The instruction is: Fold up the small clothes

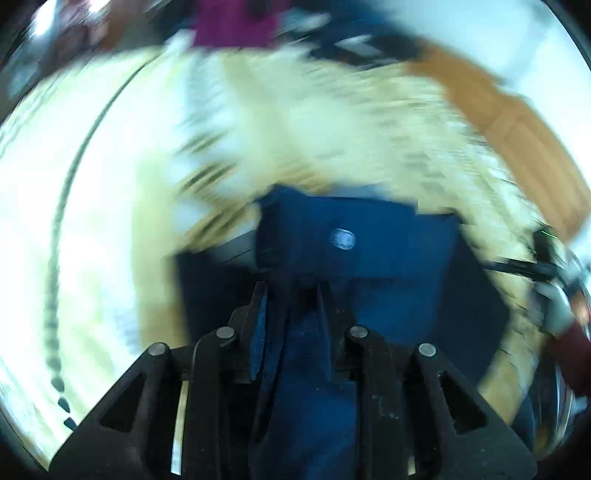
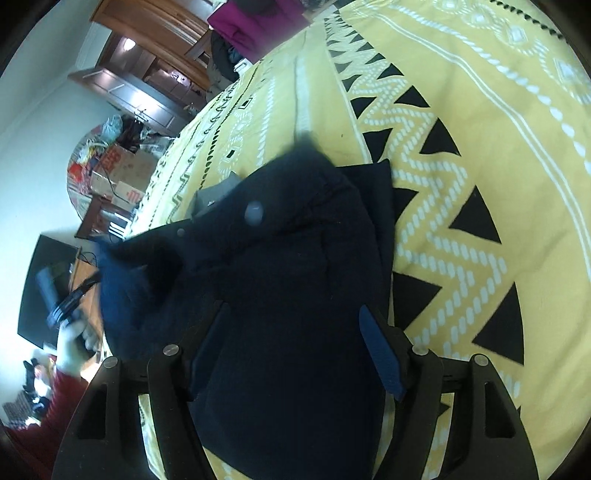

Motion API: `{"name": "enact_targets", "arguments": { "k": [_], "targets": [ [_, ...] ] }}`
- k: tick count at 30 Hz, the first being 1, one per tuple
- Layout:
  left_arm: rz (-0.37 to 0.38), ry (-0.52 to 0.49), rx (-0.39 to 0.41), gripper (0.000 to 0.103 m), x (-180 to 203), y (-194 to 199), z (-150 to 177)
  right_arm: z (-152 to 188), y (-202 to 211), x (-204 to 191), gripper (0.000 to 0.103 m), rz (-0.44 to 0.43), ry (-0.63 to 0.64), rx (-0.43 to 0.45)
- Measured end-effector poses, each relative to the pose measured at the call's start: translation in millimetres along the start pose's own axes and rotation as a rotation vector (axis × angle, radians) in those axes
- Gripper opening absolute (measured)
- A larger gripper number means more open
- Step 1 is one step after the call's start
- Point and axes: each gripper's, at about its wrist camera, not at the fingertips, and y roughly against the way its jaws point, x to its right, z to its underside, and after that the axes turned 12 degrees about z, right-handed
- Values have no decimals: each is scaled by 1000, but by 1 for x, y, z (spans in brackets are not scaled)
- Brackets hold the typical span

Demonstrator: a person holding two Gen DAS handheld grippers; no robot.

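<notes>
A dark navy garment with silver snap buttons lies bunched on a yellow patterned bedspread. My right gripper is open, its fingers spread wide just above the cloth. My left gripper is shut on a fold of the navy garment and holds it lifted; this view is motion-blurred. The left gripper and the gloved hand holding it show at the far left of the right wrist view.
The bedspread fills most of both views. A wooden cabinet, a magenta cloth and cluttered boxes stand beyond the bed's edge. A dark screen sits at the left.
</notes>
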Motion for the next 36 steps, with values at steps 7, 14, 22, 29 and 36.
{"name": "enact_targets", "arguments": {
  "k": [7,14,22,29,36],
  "targets": [
    [54,109,-9,27,-31,-12,33,-18,3,-22,77,86,133,47],
    [26,69,-33,27,-31,-16,22,-54,-27,-20,77,201,168,80],
    [17,62,-30,28,-32,-19,21,-67,-71,-24,56,271,242,27],
    [-45,-27,-28,28,-14,-22,12,-58,-35,-14,3,226,188,126],
    [-41,44,-4,34,-27,-17,13,-48,-56,10,15,284,162,70]
  ]
}}
